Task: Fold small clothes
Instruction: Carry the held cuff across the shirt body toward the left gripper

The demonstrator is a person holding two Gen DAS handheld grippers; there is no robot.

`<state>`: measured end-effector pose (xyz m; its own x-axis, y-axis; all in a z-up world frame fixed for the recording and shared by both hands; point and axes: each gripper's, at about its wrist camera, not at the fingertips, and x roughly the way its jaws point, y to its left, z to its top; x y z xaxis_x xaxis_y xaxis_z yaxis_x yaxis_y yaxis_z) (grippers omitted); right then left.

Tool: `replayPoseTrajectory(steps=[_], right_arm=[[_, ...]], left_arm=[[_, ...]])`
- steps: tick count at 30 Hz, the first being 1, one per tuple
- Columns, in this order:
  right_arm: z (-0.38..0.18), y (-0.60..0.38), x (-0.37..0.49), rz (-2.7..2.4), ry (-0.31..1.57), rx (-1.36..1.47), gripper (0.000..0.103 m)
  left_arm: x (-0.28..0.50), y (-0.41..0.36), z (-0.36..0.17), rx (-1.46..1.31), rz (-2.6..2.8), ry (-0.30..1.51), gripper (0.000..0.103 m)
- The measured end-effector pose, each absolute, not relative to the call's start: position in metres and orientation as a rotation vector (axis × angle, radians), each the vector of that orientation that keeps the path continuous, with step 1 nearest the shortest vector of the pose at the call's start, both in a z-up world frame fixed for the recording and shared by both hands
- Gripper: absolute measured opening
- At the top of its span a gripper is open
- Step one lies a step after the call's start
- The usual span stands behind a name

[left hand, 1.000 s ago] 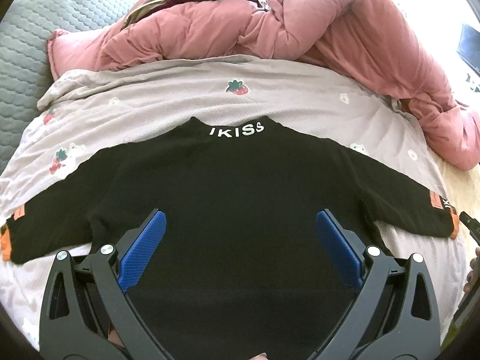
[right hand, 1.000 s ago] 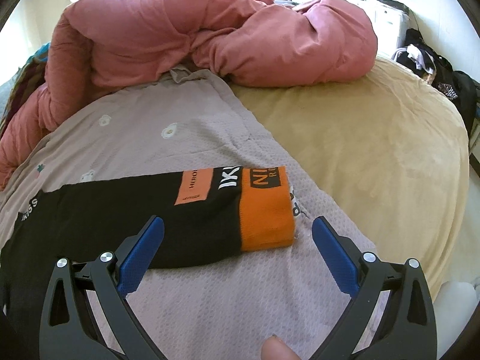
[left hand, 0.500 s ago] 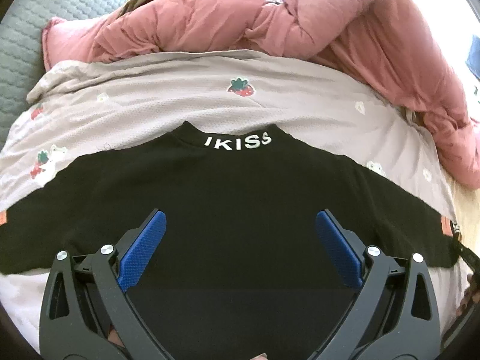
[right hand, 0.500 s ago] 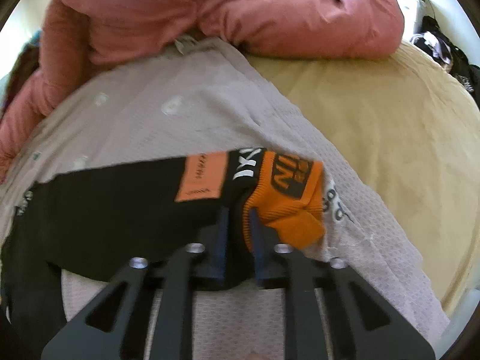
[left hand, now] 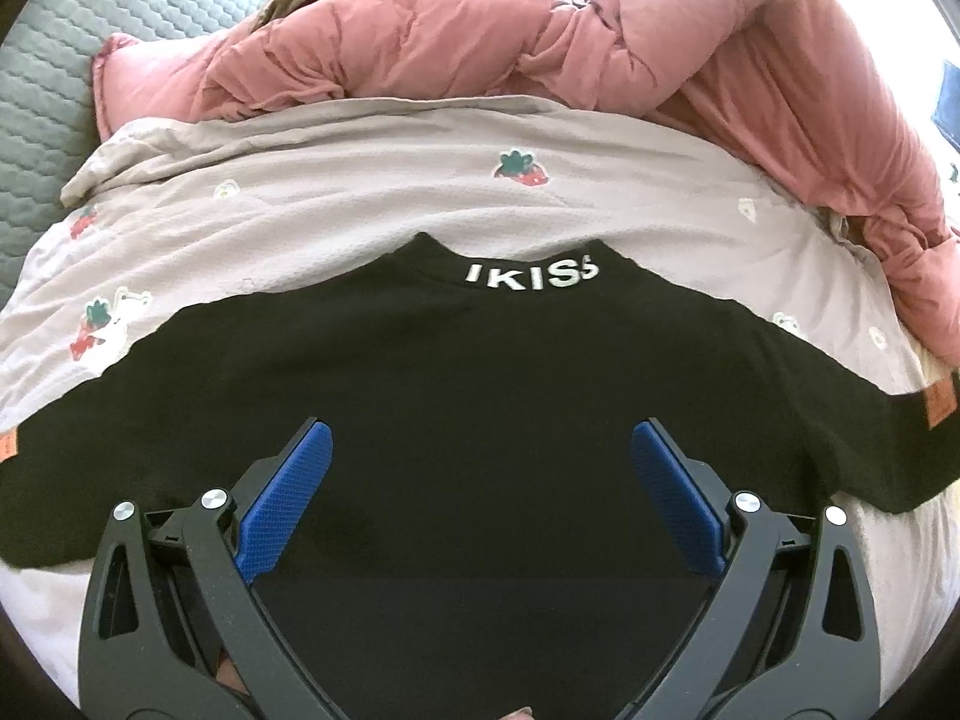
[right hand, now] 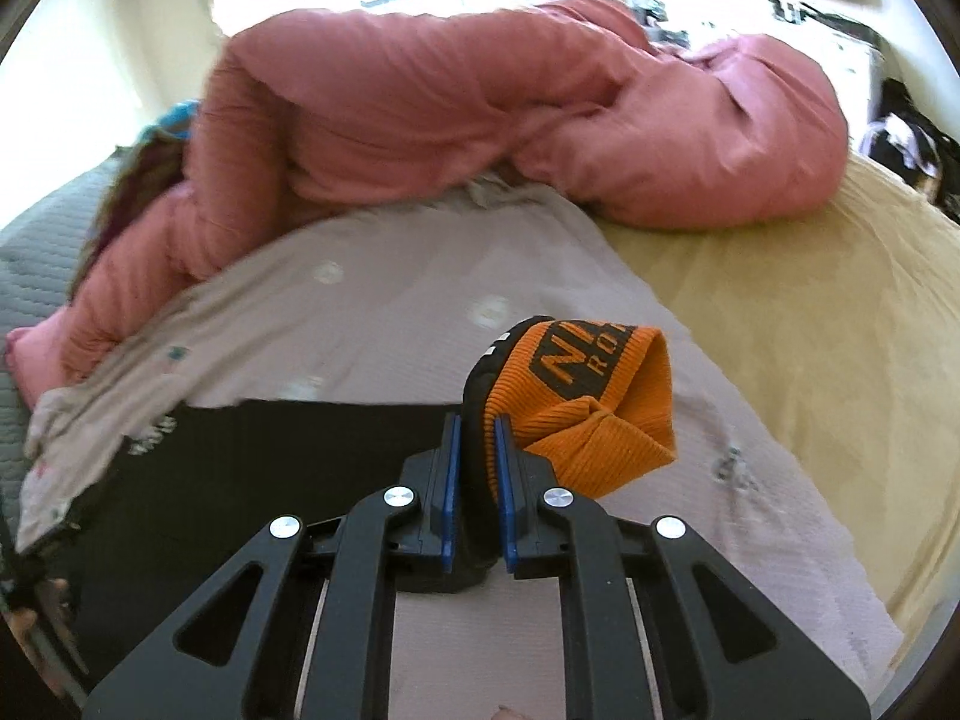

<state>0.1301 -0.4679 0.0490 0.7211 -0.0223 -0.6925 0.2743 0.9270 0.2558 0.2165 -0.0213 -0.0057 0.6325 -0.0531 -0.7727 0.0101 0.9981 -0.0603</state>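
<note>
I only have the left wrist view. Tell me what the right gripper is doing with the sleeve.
Observer: The right gripper is shut on the sleeve beside its orange cuff.
Operator: Report whether the cuff lies flat.
Observer: No, it is raised off the grey blanket and bunched.
Operator: Describe what is beyond the blanket on that side.
Observer: A bare yellow sheet, with the pink duvet heaped behind.
</note>
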Motion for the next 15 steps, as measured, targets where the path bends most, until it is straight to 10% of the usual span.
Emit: replayPoseTrajectory(steps=[15], right_arm=[[0.094,-0.342,0.167,0.066,0.739,0.292,0.010]], left_arm=[[0.199,0.018,0.015,-0.086,-0.062,0.845,0.094]])
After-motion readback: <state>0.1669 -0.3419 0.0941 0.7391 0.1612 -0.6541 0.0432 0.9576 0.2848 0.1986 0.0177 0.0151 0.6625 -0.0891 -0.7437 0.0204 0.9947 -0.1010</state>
